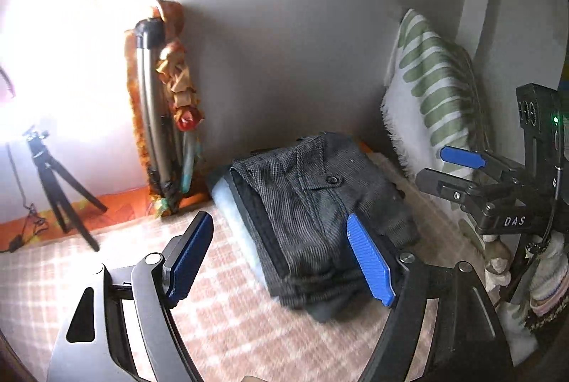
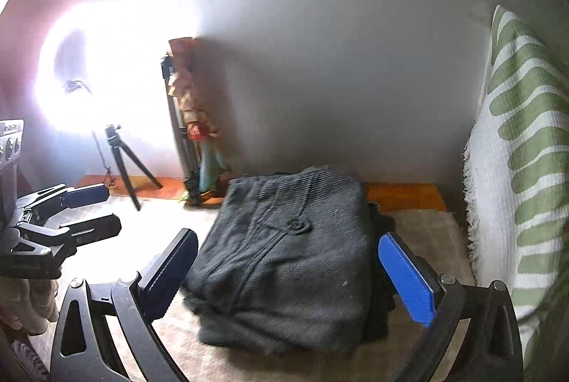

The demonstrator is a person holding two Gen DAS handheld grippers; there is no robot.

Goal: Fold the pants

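Dark grey pants (image 1: 316, 204) lie folded into a compact stack on the checked bedcover (image 1: 220, 328), a buttoned pocket facing up. They also show in the right wrist view (image 2: 284, 261). My left gripper (image 1: 281, 257) is open and empty, its jaws spread just in front of the stack's near edge. My right gripper (image 2: 288, 275) is open and empty, its jaws spread either side of the stack's near end. The right gripper also shows in the left wrist view (image 1: 451, 168), and the left gripper in the right wrist view (image 2: 92, 211), both open.
A green-striped white pillow (image 1: 430, 90) leans against the wall right of the pants. A small black tripod (image 1: 53, 190) and a folded tripod with orange garlands (image 1: 160, 112) stand at the back left. Bright light glares at the left wall.
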